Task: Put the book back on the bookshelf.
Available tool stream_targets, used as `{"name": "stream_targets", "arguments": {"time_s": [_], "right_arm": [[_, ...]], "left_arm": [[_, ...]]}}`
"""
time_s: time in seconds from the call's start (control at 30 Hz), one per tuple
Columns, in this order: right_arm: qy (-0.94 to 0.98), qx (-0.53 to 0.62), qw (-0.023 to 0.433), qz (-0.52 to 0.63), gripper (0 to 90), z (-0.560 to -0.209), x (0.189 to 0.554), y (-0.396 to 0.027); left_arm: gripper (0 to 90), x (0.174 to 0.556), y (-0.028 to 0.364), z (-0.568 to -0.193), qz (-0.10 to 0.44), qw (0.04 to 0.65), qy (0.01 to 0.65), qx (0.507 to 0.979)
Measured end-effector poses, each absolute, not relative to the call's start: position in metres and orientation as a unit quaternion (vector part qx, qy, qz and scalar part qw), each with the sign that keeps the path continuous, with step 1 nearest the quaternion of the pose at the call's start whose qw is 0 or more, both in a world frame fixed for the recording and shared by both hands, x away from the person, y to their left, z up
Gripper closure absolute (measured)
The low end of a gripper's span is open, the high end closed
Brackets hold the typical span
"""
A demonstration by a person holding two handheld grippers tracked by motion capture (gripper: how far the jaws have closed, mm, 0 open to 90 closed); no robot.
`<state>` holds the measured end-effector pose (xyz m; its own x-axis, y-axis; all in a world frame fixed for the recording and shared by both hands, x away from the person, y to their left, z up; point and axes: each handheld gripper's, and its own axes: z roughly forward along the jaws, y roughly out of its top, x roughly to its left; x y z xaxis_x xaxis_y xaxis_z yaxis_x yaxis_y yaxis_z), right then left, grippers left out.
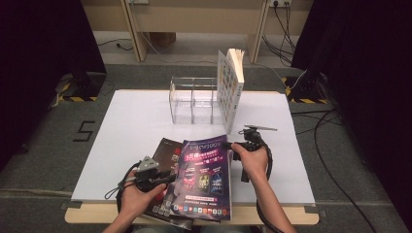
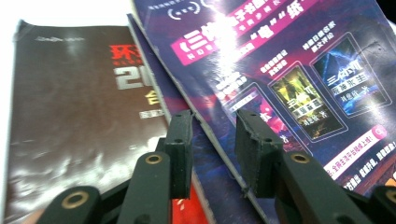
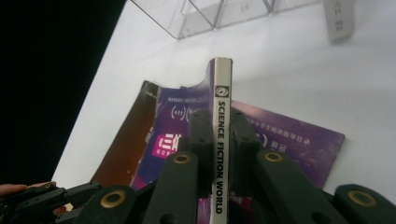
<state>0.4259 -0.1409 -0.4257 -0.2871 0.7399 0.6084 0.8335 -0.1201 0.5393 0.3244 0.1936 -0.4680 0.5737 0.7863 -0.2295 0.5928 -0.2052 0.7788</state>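
1. Right hand-held gripper (image 1: 232, 146) sits just right of centre in the high view, and it is clamped on the spine of the purple magazine (image 1: 204, 177); in the right gripper view the white spine reading SCIENCE FICTION WORLD (image 3: 221, 140) runs straight up between the two black jaws, pads pressed to both sides.
2. That purple magazine lies lower centre in the high view, on top of the stack, its spine edge lifted at the right gripper.
3. Left hand-held gripper (image 1: 171, 178) is at lower left in the high view, jaws parted and gripping nothing; in the left gripper view (image 2: 212, 140) the left edge of the purple magazine (image 2: 280, 79) runs into the gap between the pads without being pinched.
4. Under it, a dark brown magazine (image 2: 79, 121) fills the left of that view, flat on the white worktop (image 1: 131, 131); another purple cover (image 3: 299, 144) peeks out at the right of the right gripper view.
5. Upper centre of the high view: a clear acrylic holder (image 1: 193, 99) stands on the worktop, and a white book (image 1: 230, 85) stands upright just beside its right end, well apart from the stack.
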Motion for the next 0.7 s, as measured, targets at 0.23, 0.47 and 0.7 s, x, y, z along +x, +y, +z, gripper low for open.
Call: {"name": "stream_targets", "arguments": {"time_s": [0.23,0.47,0.7], "right_arm": [[-0.660,-0.576,0.025,-0.482,83.3,-0.406,0.419,-0.134],[-0.653,-0.559,-0.015,-0.511,83.3,-0.382,0.414,-0.133],[-0.655,-0.541,-0.051,-0.526,83.3,-0.366,0.412,-0.126]], "left_arm": [[64.4,0.323,0.208,-0.468,0.131,0.468,0.460,0.743],[62.7,0.324,0.215,-0.469,0.144,0.479,0.469,0.728],[60.9,0.323,0.216,-0.471,0.150,0.484,0.470,0.723]]}}
